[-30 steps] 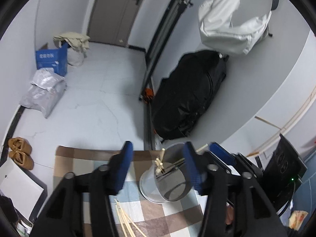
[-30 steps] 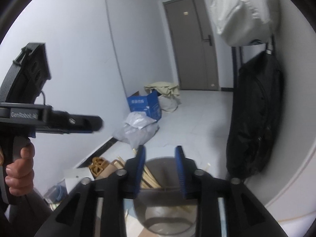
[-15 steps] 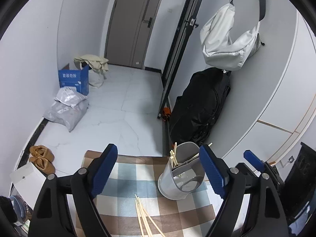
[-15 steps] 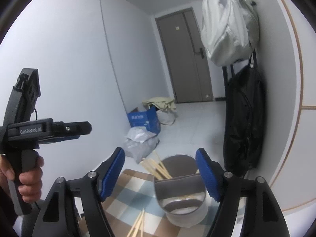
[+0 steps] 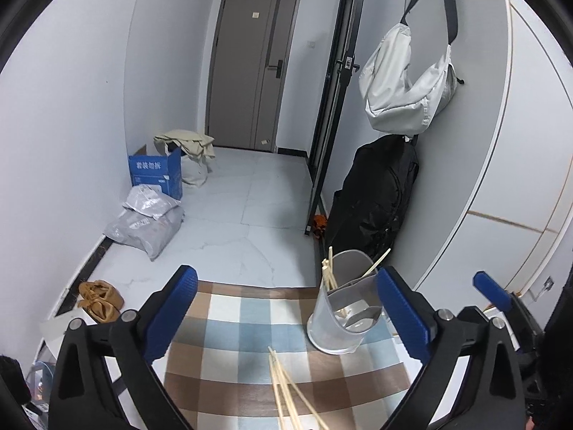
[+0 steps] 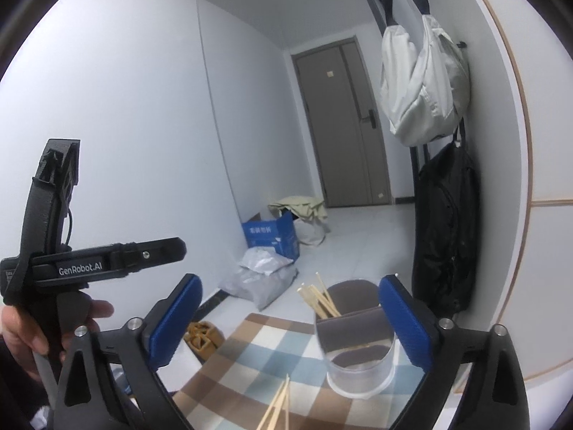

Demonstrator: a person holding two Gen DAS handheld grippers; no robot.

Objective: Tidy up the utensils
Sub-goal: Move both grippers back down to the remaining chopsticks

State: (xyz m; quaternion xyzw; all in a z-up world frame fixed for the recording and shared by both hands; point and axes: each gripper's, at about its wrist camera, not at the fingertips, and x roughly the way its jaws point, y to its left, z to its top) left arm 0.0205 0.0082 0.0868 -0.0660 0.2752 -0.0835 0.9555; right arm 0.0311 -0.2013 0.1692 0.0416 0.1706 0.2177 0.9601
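Both tools (image 5: 286,308) (image 6: 290,322) opening, empty

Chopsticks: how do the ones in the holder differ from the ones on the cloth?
The chopsticks in the holder stand tilted, tips above the rim of the grey holder; the loose chopsticks lie flat on the checked cloth, outside it. Both sets are pale wood, and neither is gripped.

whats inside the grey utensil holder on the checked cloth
The utensil holder has wooden chopsticks standing in its rear compartment. The front compartment shows only a bare bottom. The chopsticks' lower ends are hidden behind the divider.
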